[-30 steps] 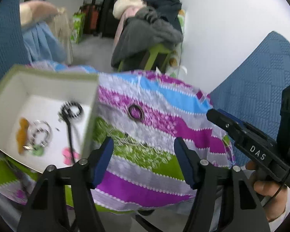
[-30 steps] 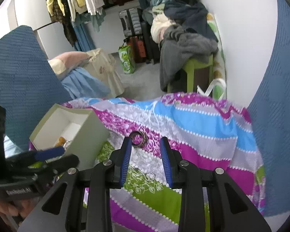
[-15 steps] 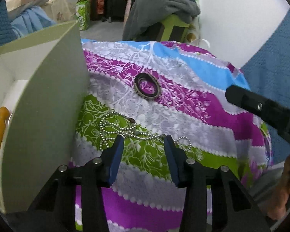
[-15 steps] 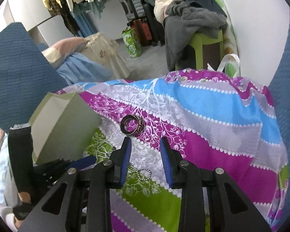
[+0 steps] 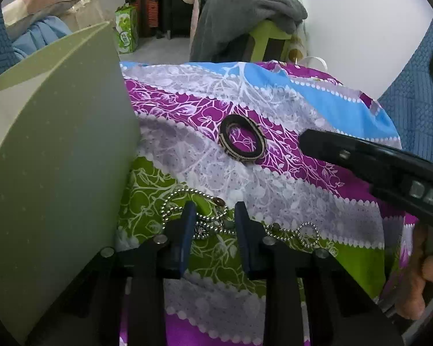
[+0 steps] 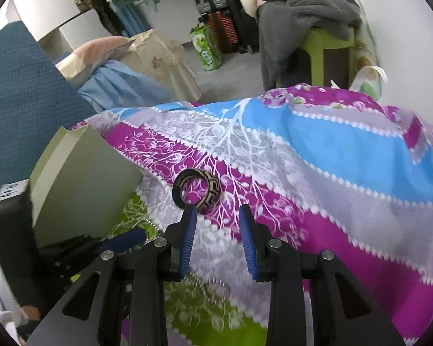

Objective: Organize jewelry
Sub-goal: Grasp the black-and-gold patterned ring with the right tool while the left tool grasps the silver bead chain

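A silver bead chain [image 5: 205, 225] lies bunched on the green stripe of the patterned cloth [image 5: 274, 178]. My left gripper [image 5: 213, 219] is open, low over the cloth, its fingers on either side of the chain's middle. A dark patterned bangle [image 5: 242, 142] lies on the purple stripe beyond it. In the right wrist view the bangle [image 6: 197, 189] lies just ahead of my right gripper [image 6: 216, 225], which is open and empty; its left finger tip is at the bangle's near edge. The pale green box [image 5: 57, 155] stands at the left, its inside hidden.
The right gripper's body [image 5: 389, 170] crosses the right side of the left view. The box [image 6: 83, 184] and left gripper [image 6: 72, 253] sit at lower left of the right view. Blue cushions flank the cloth. A green stool [image 6: 329, 54] with clothes stands behind.
My left gripper dropped from above the box down beside it to the chain and narrowed. My right gripper moved forward and down toward the bangle, staying open.
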